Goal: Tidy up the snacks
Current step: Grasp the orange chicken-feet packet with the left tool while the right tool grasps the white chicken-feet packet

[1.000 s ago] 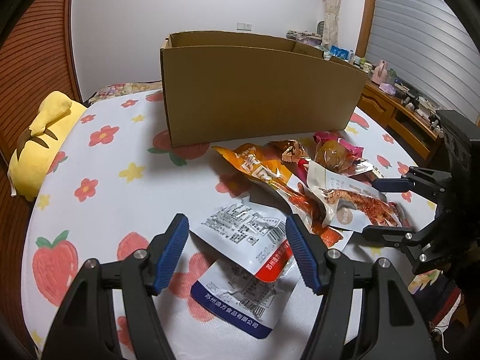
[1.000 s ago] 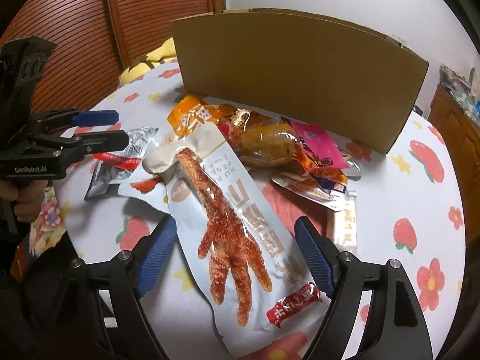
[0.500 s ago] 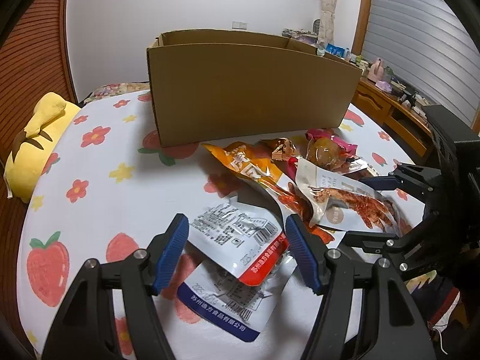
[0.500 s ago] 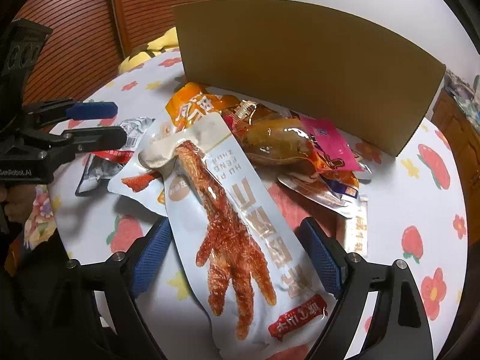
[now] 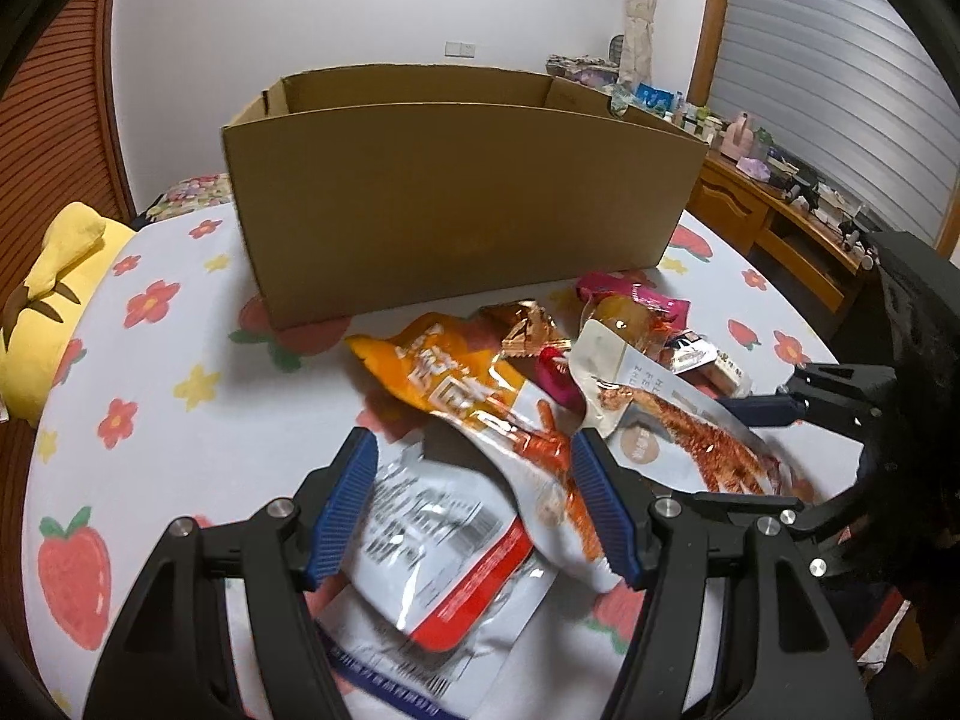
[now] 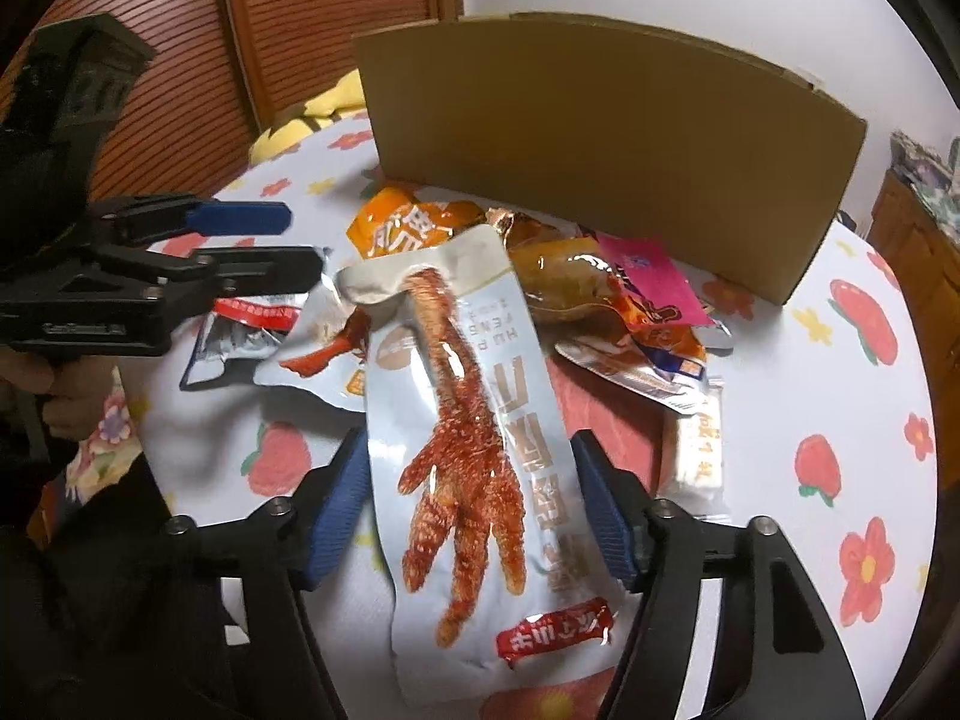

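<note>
The right claw (image 6: 471, 504) is closing on the chicken-foot packet (image 6: 474, 450): a second ago its blue pads stood wider, and now they sit just beside the packet's two edges, seemingly not yet pressing. I judge that this packet is the next snack bound for the cardboard box (image 5: 456, 192). The packet lies on the near side of the box, lengthwise between the jaws, its top end resting on the snack heap. The left claw (image 5: 474, 507) has edged forward towards the box but its gap is unchanged; it hangs released over a silver packet with a red band (image 5: 438, 546), gripping nothing. One box, two claws. Of snacks in front of the box I count roughly eight, though the overlap makes that unsure. A yellow plush toy (image 5: 45, 300) sits left of the box.
</note>
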`<action>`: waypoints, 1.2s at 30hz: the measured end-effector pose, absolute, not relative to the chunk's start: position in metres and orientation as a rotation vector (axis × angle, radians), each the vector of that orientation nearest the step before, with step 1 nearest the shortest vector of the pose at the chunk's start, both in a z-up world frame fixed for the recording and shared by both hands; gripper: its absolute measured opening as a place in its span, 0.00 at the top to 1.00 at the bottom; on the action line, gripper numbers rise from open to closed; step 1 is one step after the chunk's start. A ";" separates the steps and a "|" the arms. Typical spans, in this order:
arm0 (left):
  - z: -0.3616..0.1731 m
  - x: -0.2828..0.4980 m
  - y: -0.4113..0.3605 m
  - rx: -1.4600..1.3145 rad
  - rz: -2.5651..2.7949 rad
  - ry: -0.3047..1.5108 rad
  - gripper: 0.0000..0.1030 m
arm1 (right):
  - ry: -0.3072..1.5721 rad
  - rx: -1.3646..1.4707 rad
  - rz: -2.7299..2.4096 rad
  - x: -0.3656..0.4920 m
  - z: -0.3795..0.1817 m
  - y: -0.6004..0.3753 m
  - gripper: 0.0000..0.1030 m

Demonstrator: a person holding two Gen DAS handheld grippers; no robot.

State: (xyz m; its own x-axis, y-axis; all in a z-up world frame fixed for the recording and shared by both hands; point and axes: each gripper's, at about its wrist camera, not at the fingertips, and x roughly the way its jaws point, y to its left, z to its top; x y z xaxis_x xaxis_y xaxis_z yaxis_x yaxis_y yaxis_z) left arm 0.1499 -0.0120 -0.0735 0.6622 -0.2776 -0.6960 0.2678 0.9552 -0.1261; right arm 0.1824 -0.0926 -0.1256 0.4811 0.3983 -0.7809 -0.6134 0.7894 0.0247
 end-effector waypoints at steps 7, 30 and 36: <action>-0.077 0.158 -0.020 -0.008 -0.302 0.811 0.35 | 0.837 -0.217 0.606 0.180 -0.122 -0.102 0.46; -0.091 0.213 -0.049 0.058 -0.218 0.979 0.33 | 0.780 -0.124 0.530 0.168 -0.110 -0.138 0.46; -0.092 0.222 -0.066 0.177 -0.213 1.000 0.29 | 0.780 -0.133 0.525 0.167 -0.111 -0.134 0.46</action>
